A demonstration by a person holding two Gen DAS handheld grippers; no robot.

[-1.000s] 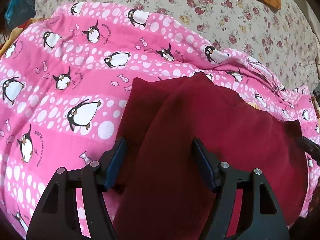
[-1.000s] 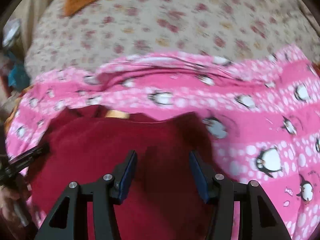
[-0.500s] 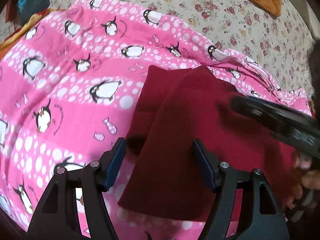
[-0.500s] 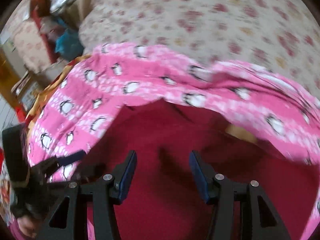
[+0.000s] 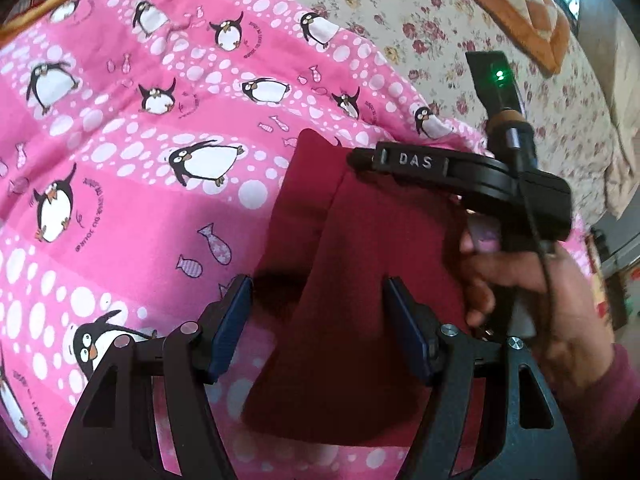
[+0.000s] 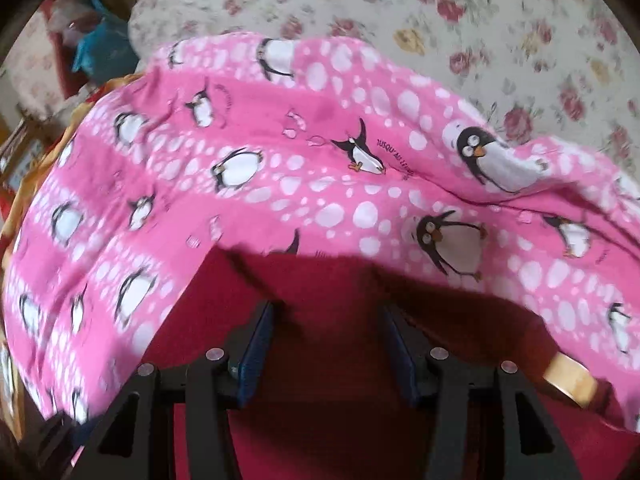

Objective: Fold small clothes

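Cloth first: one dark red, matte, soft-knit garment [image 5: 360, 280] lies on the pink penguin-print blanket, folded so one layer overlaps another, a long diagonal edge running down its middle and a narrower strip showing on its left side. In the right wrist view the same maroon fabric [image 6: 340, 360] fills the lower frame, smooth with a few shallow creases, and a small tan, glossy tab [image 6: 568, 380] pokes out at its right edge. The left gripper [image 5: 316, 328] hovers low over the garment with its two blue-padded black fingers spread wide, nothing pinched between them. The right gripper [image 6: 326, 352] has its two blue pads spread apart too, empty, straddling the red cloth; in the left wrist view its black body, lettered "DAS" with a green light on top, reaches over the garment's top edge, held by the person's right hand [image 5: 532, 300] in a maroon sleeve. Underneath, the pink blanket [image 5: 140, 200] is soft cotton, white-dotted, with many black-and-white penguins and little fish. Beyond it spreads one cream bedsheet with red roses [image 5: 400, 12], and one orange quilted pillow [image 5: 512, 8] sits at the far corner.
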